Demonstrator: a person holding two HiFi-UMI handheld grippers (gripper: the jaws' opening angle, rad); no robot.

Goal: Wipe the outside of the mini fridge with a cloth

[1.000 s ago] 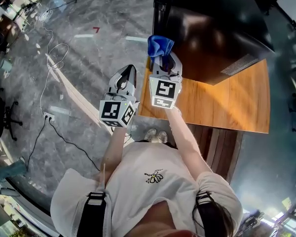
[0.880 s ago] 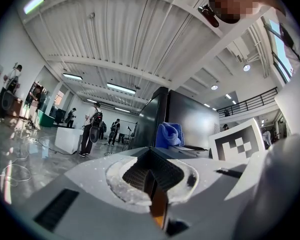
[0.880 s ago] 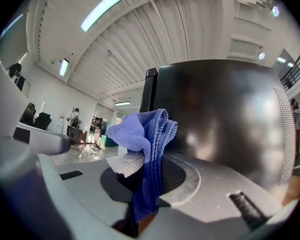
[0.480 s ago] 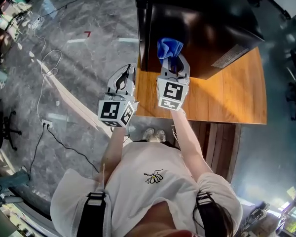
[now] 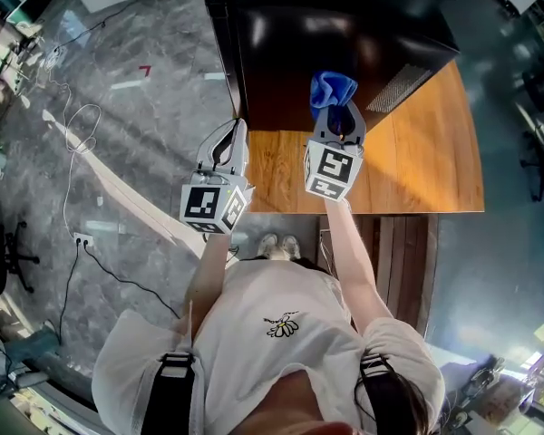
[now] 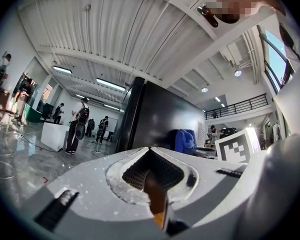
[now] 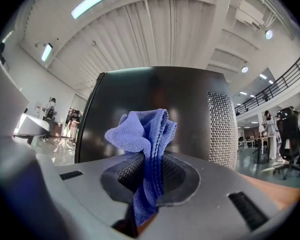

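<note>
The black mini fridge (image 5: 335, 43) stands on a wooden table (image 5: 426, 170). My right gripper (image 5: 337, 118) is shut on a bunched blue cloth (image 5: 332, 89), held against the fridge's near side at about its middle. In the right gripper view the cloth (image 7: 145, 134) sticks up out of the jaws in front of the dark fridge wall (image 7: 185, 104). My left gripper (image 5: 239, 127) is shut and holds nothing; it hangs off the table's left edge, beside the fridge's front corner. Its own view shows the fridge (image 6: 157, 124) and the cloth (image 6: 185, 140) ahead.
A perforated vent panel (image 5: 397, 87) sits on the fridge's right part. Cables (image 5: 72, 125) and a power socket (image 5: 83, 239) lie on the marble floor at left. My shoes (image 5: 277, 243) stand at the table's near edge. Several people (image 6: 80, 124) stand far off.
The right gripper has slid the cloth rightwards along the fridge's near side, from its left corner to about the middle. The left gripper has stayed roughly where it was.
</note>
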